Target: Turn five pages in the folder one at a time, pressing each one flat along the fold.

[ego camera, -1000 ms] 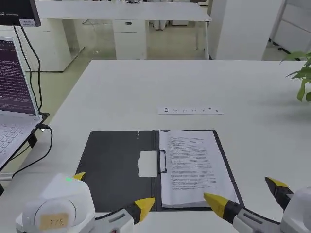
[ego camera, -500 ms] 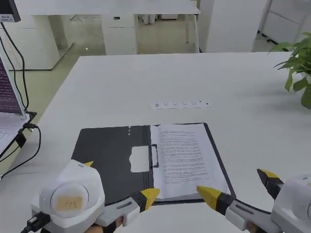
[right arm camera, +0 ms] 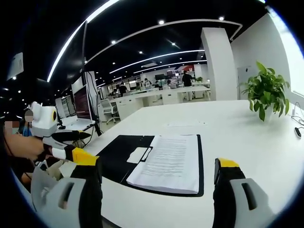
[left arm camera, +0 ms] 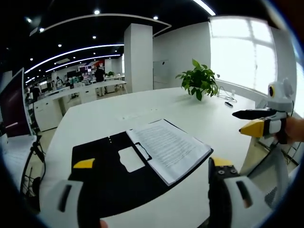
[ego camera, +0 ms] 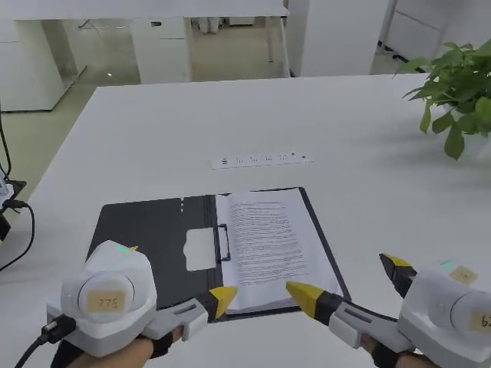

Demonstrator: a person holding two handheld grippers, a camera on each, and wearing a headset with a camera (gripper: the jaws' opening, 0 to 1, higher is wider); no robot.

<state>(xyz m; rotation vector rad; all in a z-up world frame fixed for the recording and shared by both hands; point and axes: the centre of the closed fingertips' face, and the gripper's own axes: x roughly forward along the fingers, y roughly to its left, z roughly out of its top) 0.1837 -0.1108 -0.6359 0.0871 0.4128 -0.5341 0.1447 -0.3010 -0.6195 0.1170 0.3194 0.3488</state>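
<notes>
- As I judge it, the task is at its very start. The black folder (ego camera: 146, 230) lies open on the white bench (ego camera: 345, 123). The whole stack of white printed pages (ego camera: 265, 238) rests flat on the folder's right half.
- The left inner cover carries no turned sheet, only a pale rectangular patch (ego camera: 201, 251). All five turns, and the presses along the fold, look to be ahead of me.
- My left gripper (ego camera: 175, 274) has its yellow-tipped jaws spread wide, holding nothing and touching nothing. The folder's near edge lies just ahead of them, with the black cover straight in front.
- My right gripper (ego camera: 347, 277) is likewise spread wide and empty. The near right corner of the pages lies just ahead of its inner jaw, and as far as I can tell the two are apart.
</notes>
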